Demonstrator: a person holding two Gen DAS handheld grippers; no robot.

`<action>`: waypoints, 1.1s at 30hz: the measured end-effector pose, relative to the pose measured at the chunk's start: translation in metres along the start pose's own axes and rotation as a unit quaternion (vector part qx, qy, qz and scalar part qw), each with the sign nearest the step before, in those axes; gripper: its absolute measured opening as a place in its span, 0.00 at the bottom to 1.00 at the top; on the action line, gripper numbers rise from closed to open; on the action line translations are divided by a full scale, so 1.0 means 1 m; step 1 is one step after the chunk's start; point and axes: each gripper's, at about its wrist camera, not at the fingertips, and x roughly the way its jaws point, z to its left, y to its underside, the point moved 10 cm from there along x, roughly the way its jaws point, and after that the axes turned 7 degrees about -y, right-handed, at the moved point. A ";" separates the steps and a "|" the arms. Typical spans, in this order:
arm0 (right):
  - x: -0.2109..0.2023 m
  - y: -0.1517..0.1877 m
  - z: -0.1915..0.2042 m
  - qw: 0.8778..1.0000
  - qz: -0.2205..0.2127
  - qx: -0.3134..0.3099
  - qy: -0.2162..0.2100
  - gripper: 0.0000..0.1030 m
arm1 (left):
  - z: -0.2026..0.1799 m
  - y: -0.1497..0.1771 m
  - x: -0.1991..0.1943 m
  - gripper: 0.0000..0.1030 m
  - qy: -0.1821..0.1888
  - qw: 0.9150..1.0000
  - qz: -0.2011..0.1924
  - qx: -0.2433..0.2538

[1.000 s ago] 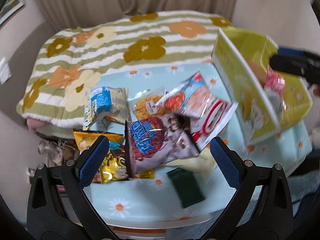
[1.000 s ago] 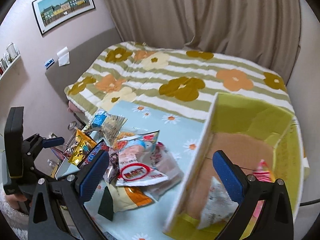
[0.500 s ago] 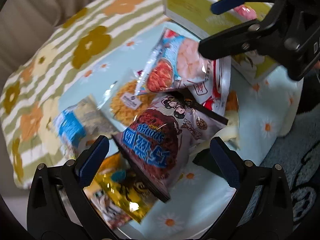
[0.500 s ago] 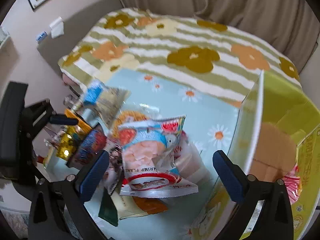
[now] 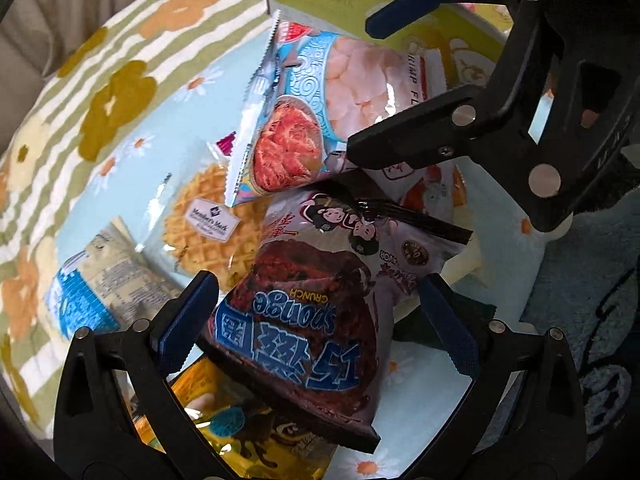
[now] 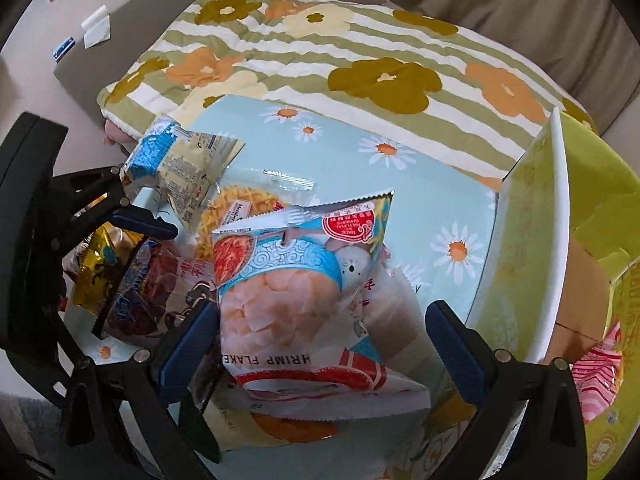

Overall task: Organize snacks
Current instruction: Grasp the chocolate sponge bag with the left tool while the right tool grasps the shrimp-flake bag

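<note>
While its jaws stand wide apart, the left tool (image 5: 316,316) straddles the chocolate sponge bag (image 5: 308,320) lying near the table (image 5: 152,120) edge, without touching it. Seen from the right wrist, the right tool (image 6: 320,340) gapes likewise around the shrimp flakes bag (image 6: 304,300), mid-table beside the yellow box (image 6: 580,208).

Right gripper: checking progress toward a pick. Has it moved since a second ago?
Yes. The right gripper has come down and left, away from the yellow box, and now straddles the shrimp flakes bag, jaws open.
</note>
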 end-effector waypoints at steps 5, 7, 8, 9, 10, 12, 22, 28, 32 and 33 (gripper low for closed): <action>-0.005 -0.001 0.007 1.000 -0.004 -0.021 0.008 1.00 | -0.002 -0.002 0.004 0.92 0.017 1.000 -0.001 0.011; -0.003 0.000 0.009 1.000 0.002 -0.027 0.008 1.00 | -0.002 -0.002 0.006 0.86 0.022 1.000 0.002 0.014; -0.002 0.000 0.009 1.000 0.004 -0.028 0.008 1.00 | -0.003 -0.002 0.006 0.81 0.028 1.000 0.004 0.014; 0.000 0.000 0.010 1.000 0.005 -0.030 0.006 1.00 | -0.001 -0.003 0.007 0.80 0.031 0.999 0.004 0.015; 0.001 0.000 0.011 0.999 0.007 -0.033 0.005 1.00 | -0.001 -0.003 0.007 0.77 0.031 0.999 0.005 0.017; 0.002 0.001 0.013 0.999 0.011 -0.038 0.005 1.00 | -0.001 -0.003 0.007 0.73 0.033 0.999 0.006 0.016; 0.013 0.004 0.012 0.999 0.028 -0.041 -0.003 0.91 | 0.010 0.008 -0.005 0.51 0.043 0.999 0.000 -0.029; 0.021 0.010 0.013 0.998 0.045 -0.038 -0.015 0.63 | 0.008 0.012 -0.009 0.51 0.045 0.998 -0.001 -0.044; 0.015 0.010 0.012 0.999 0.035 -0.036 -0.012 0.58 | 0.011 0.014 -0.015 0.51 0.040 0.998 -0.002 -0.053; 0.011 0.009 0.012 0.999 0.030 -0.033 -0.011 0.57 | 0.013 0.013 -0.017 0.51 0.039 0.998 -0.002 -0.058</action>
